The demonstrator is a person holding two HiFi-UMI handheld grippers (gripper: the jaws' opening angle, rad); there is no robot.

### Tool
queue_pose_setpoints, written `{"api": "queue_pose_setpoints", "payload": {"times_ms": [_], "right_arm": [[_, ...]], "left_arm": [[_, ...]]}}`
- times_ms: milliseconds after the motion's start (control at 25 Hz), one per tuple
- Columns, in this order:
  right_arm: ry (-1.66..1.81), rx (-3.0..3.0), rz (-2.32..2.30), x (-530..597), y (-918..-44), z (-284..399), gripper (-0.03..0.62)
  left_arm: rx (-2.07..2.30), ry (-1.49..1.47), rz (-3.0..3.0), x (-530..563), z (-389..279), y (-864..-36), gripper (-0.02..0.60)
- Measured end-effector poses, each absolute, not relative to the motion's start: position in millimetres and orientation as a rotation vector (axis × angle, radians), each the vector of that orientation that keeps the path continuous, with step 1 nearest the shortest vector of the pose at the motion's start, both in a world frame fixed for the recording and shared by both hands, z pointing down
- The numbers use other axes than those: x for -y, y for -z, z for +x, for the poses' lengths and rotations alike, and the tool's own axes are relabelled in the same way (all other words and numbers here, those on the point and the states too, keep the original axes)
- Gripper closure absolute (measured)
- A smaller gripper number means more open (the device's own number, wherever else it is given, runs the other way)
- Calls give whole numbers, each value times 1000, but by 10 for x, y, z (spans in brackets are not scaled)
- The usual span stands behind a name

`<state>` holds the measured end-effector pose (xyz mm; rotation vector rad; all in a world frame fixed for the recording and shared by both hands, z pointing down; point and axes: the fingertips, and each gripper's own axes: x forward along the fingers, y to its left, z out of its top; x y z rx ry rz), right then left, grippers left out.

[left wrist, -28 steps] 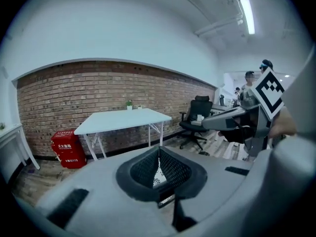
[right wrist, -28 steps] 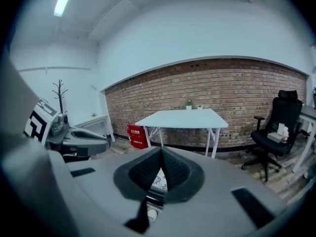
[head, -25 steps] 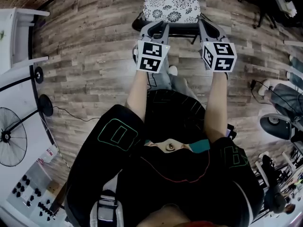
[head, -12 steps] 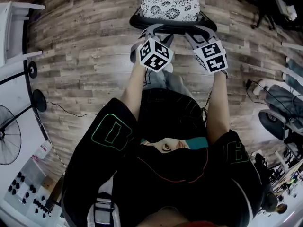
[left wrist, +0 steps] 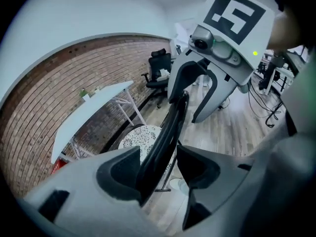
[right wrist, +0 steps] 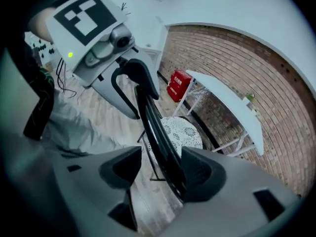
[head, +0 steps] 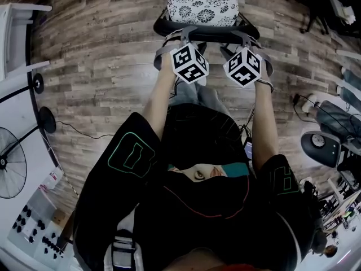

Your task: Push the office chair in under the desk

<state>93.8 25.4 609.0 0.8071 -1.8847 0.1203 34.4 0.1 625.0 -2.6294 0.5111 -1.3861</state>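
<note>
Grey-brown wood-plank floor (head: 96, 66) runs up to a red brick wall (left wrist: 44, 117). A white desk (left wrist: 94, 105) on slanted white legs stands along that wall, with a red box (right wrist: 177, 85) on the floor just beside one end. A black swivel chair (left wrist: 159, 70) sits farther along the wall. A black standing fan (head: 11, 165) and a thin cable (head: 84, 137) are at the floor's left edge.

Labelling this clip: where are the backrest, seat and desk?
backrest (head: 210, 33), head view, top rail's middle.
seat (head: 203, 3), head view, patterned cushion's centre.
desk (right wrist: 228, 100), right gripper view, white top.
</note>
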Motion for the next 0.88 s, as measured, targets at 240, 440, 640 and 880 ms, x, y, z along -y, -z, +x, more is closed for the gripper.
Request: {"api": "queue_pose_setpoints", "payload": {"times_ms": [240, 440, 640, 880], "right_arm": [[-21, 1809, 712, -178, -6292, 978, 341], [38, 1760, 697, -45, -6429, 978, 356], [97, 1721, 634, -8, -6495, 950, 414], [135, 1720, 564, 22, -6556, 916, 444]], "left_arm": [[-411, 1474, -2540, 77, 373, -6408, 328], [-330, 1568, -2301, 146, 257, -6507, 399], [-244, 1584, -2126, 189, 257, -6542, 439], [-119, 1559, -2194, 209, 310, -6679, 453]]}}
